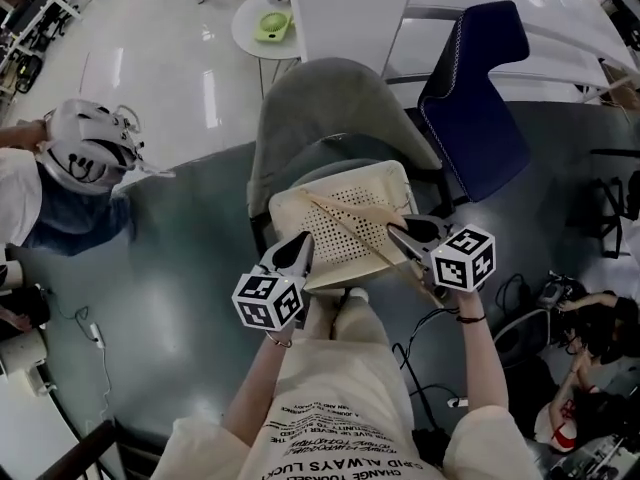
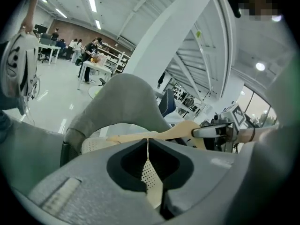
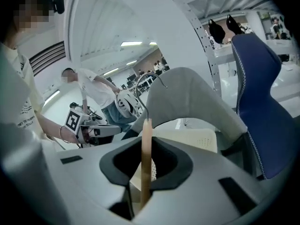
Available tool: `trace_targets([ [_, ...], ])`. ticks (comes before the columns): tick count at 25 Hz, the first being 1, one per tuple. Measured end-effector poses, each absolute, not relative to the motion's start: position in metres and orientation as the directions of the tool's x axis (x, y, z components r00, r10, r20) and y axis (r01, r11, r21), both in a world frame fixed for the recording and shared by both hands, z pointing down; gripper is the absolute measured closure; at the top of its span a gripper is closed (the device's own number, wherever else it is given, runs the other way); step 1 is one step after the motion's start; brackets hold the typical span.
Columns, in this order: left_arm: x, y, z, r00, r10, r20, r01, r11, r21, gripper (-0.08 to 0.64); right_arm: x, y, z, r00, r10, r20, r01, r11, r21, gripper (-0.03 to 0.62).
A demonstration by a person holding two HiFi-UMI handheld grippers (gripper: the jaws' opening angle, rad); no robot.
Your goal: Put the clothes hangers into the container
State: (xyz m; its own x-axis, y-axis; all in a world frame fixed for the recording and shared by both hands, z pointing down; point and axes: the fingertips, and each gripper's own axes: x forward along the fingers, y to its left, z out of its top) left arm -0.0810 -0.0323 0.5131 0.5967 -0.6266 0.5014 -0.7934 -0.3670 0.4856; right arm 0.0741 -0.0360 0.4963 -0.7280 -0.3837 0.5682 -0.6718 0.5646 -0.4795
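Note:
A cream perforated container (image 1: 372,190) rests on the seat of a grey chair (image 1: 320,103). My left gripper (image 1: 300,247) is shut on the container's near wall; in the left gripper view (image 2: 148,144) the thin perforated wall (image 2: 151,176) runs between the jaws. A wooden clothes hanger (image 1: 352,226) lies slanted over the container, with my right gripper (image 1: 401,234) shut on its lower end. The right gripper view (image 3: 146,142) has the hanger's bar (image 3: 146,153) standing edge-on between the jaws, its metal hook (image 3: 153,78) beyond. The hanger (image 2: 168,132) also crosses the left gripper view.
A dark blue chair (image 1: 475,88) stands right of the grey one. At the left a person in a white shirt holds a white helmet-like thing (image 1: 88,146). A small round table (image 1: 262,26) stands behind. Cables (image 1: 520,298) lie on the floor at the right.

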Motion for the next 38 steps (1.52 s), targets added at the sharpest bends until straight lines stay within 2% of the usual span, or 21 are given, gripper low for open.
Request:
trace_targets([
  [18,-0.072,-0.031,0.591,0.488,-0.634,0.600,-0.826,-0.112,0.553,0.534,0.053,-0.069,0.581,-0.814,-0.048,0.578,-0.465,0.650,-0.601,0.537],
  [29,-0.065,-0.035,0.637,0.477,-0.622,0.621,-0.821,-0.064,0.567,0.534,0.033,-0.089,0.614,-0.821,0.059,0.567,-0.412,0.627,-0.662,0.536],
  [38,-0.055,-0.032,0.653,0.466,-0.620,0.631,-0.815,-0.022,0.579,0.534,0.038,-0.105,0.629,-0.826,0.037,0.562,-0.443,0.574,-0.689,0.535],
])
